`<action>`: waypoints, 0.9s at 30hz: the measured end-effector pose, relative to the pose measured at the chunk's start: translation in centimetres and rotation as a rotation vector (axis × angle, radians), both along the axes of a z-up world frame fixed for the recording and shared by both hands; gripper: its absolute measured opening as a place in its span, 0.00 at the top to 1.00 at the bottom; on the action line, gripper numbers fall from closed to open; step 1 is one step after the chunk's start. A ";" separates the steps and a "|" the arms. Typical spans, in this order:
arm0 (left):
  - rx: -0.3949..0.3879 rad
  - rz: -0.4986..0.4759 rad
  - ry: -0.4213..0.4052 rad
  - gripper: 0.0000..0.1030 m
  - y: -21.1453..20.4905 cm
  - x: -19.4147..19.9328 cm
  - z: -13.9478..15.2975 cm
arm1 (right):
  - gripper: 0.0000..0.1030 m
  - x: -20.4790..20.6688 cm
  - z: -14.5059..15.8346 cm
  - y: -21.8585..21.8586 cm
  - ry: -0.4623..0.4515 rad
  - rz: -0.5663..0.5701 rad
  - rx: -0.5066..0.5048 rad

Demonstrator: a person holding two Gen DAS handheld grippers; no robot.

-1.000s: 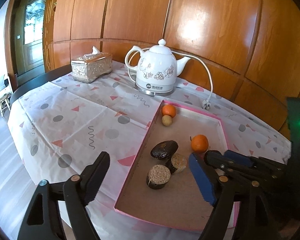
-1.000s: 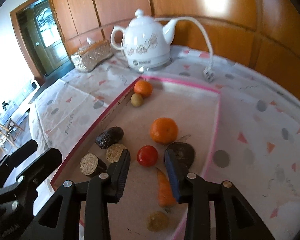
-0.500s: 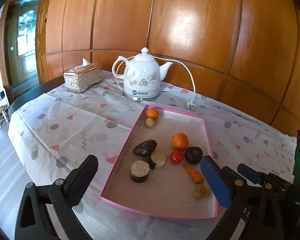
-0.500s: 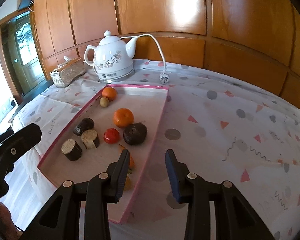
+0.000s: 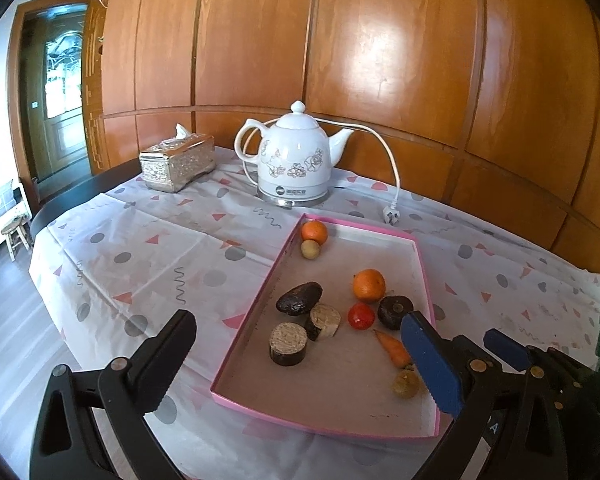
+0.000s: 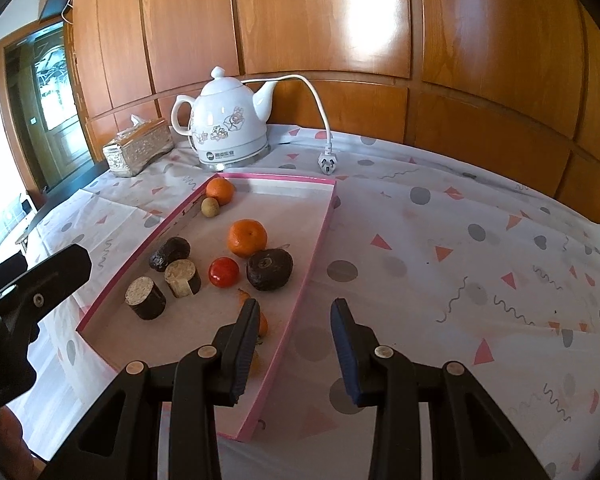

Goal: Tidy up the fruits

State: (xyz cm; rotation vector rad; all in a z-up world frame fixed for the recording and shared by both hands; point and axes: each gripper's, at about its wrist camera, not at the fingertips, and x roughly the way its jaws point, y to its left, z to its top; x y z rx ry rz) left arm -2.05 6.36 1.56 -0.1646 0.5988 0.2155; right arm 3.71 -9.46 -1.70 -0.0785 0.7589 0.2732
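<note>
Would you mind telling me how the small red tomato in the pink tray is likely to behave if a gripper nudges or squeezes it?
The tomato looks round and glossy, so it would probably roll across the flat pink tray and might slip between pads. It seems thin-skinned, so a hard squeeze could bruise it. The dark round fruit beside it may stop it.

A pink-rimmed tray with a pale beige floor holds two oranges, a red tomato, an orange carrot and dark brown pieces. Beside the tray, the cloth is white with grey dots, pink triangles and squiggles. Behind the tray stand a white kettle with floral print and a silver embossed tissue box.
</note>
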 end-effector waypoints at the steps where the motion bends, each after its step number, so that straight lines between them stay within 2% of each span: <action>1: 0.001 0.004 -0.002 0.00 0.1 0.0 0.0 | 0.64 0.0 0.0 0.1 0.000 0.002 -0.002; 27: 0.004 0.004 -0.013 0.01 0.5 -0.1 0.2 | 0.64 -0.2 -0.3 0.6 0.009 0.017 -0.013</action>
